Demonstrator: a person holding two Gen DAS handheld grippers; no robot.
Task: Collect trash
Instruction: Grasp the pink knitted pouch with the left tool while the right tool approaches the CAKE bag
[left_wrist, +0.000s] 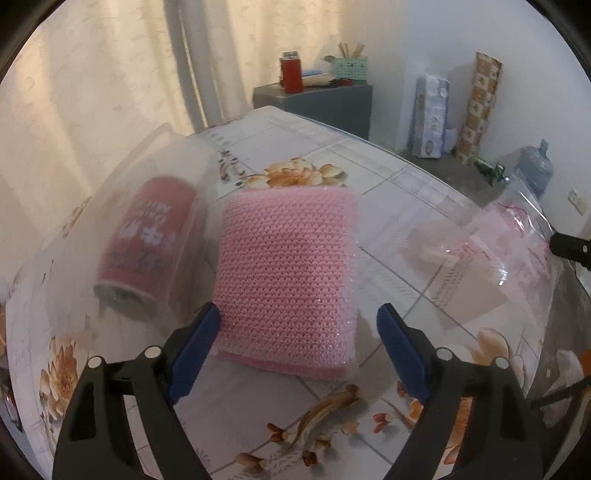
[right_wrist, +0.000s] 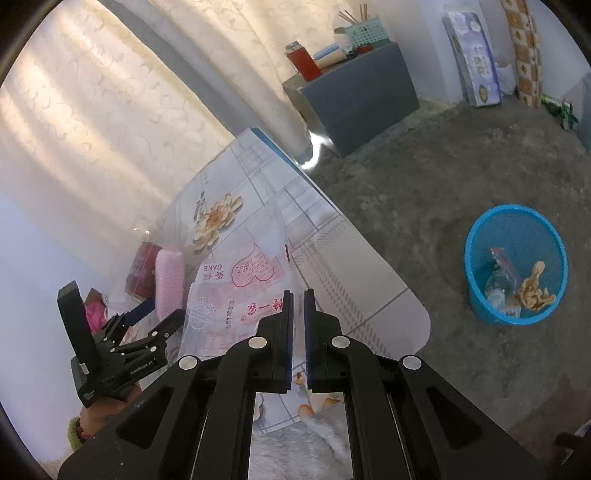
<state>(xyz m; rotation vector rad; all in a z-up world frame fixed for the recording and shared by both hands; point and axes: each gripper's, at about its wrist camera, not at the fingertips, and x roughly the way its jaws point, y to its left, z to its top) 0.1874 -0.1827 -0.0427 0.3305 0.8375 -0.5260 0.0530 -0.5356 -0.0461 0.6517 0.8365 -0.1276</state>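
Both jaws differ: left gripper (left_wrist: 297, 325) gapes around the pink sponge (left_wrist: 288, 273), right gripper (right_wrist: 298, 295) pinches a half-hidden plastic bag (right_wrist: 236, 291).

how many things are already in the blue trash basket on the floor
3 at least: a clear plastic bottle on the left, a crumpled tan wrapper on the right, a clear wrapper above; more may be hidden inside the blue basket.

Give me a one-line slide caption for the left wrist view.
Open left claw straddles a pink sponge on the floral table, red can beside it.
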